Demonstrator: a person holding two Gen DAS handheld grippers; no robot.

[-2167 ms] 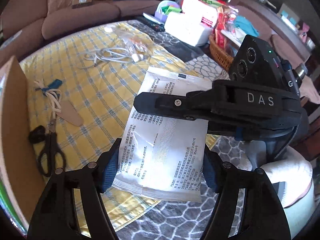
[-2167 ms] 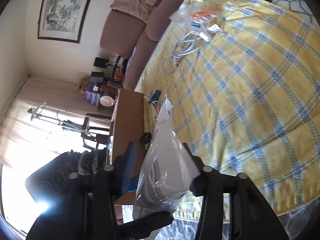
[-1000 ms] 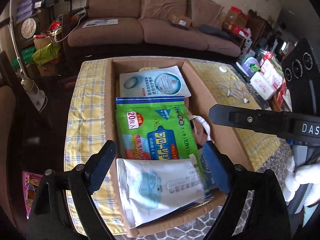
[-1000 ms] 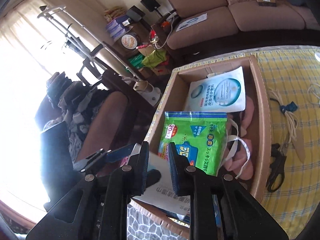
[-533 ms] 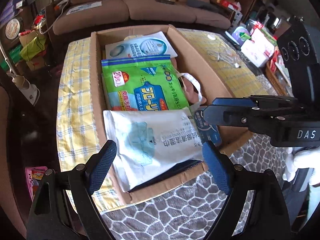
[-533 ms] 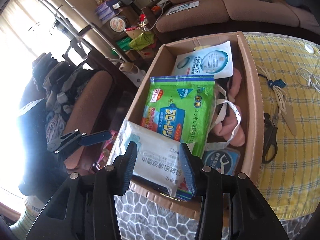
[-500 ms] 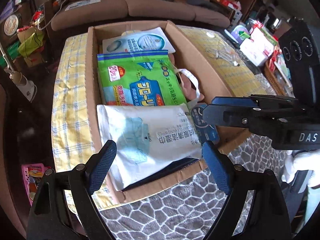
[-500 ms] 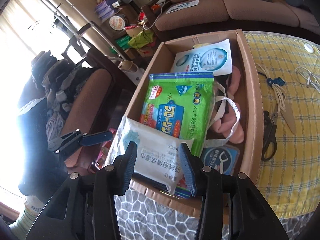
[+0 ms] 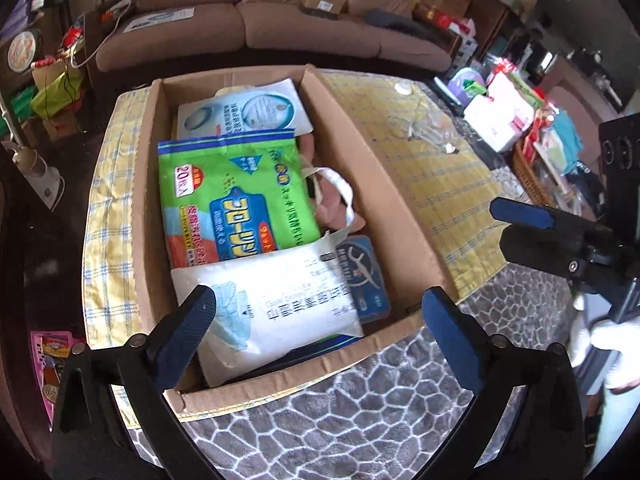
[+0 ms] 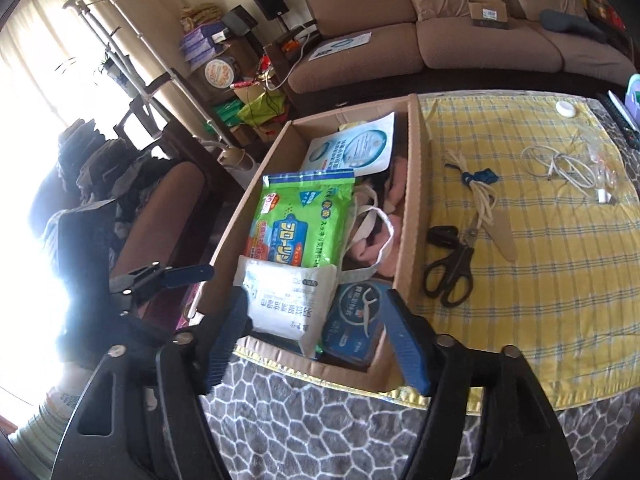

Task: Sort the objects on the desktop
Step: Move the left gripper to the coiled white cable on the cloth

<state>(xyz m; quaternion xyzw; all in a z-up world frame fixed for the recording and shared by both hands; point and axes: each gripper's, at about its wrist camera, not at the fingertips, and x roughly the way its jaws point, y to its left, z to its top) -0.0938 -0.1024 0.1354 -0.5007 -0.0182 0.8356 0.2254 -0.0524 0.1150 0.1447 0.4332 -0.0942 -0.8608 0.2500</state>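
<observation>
Both grippers empty, jaws spread: left gripper [image 9: 318, 306], right gripper [image 10: 316, 322]. White pouch [image 9: 280, 300] lies in cardboard box [image 9: 384, 188], just beyond the fingertips. Looks light, soft, slick film; likely best pinched at a flat sealed edge.

A white soft plastic pouch with dark printed text [image 9: 280, 308] lies flat at the near end of an open brown cardboard box [image 9: 384, 184], overlapping a green and blue printed packet [image 9: 232, 196]. Black-handled scissors [image 10: 450, 268] (blades shut) lie on the yellow checked tabletop, just beside the box.
</observation>
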